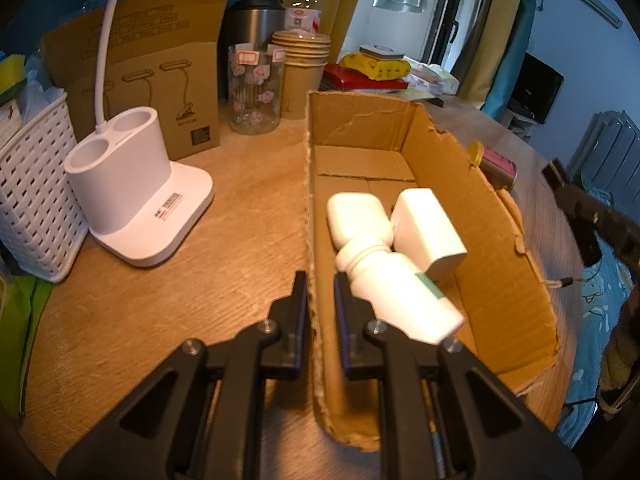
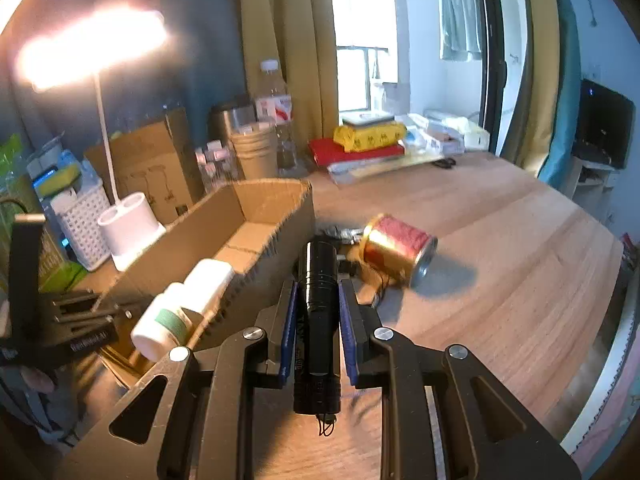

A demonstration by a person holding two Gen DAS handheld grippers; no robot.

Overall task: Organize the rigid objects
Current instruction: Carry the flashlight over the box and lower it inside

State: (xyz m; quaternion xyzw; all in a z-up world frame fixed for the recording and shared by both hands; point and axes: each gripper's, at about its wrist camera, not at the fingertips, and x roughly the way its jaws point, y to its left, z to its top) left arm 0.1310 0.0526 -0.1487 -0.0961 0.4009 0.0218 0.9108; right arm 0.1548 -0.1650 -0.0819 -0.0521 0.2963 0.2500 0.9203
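box partly filled, flashlight and can left

three white items, a bottle (image 1: 400,284) among them, were seen inside the cardboard box (image 1: 500,216). its wall was clamped by the left gripper (image 1: 321,284). a black flashlight (image 2: 319,320) was gripped by the right gripper (image 2: 319,292) beside the box; a gold can (image 2: 398,250) lay outside on the table (image 2: 500,240).

lamp head (image 2: 92,46) glare-washed, can (image 2: 398,250) blurred

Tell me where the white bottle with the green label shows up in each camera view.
Left wrist: the white bottle lies in the cardboard box, just right of centre, beside the left gripper.
Right wrist: the bottle is at lower left, in the box, left of the right gripper.
Shared landmark: the lamp base, beyond the box.
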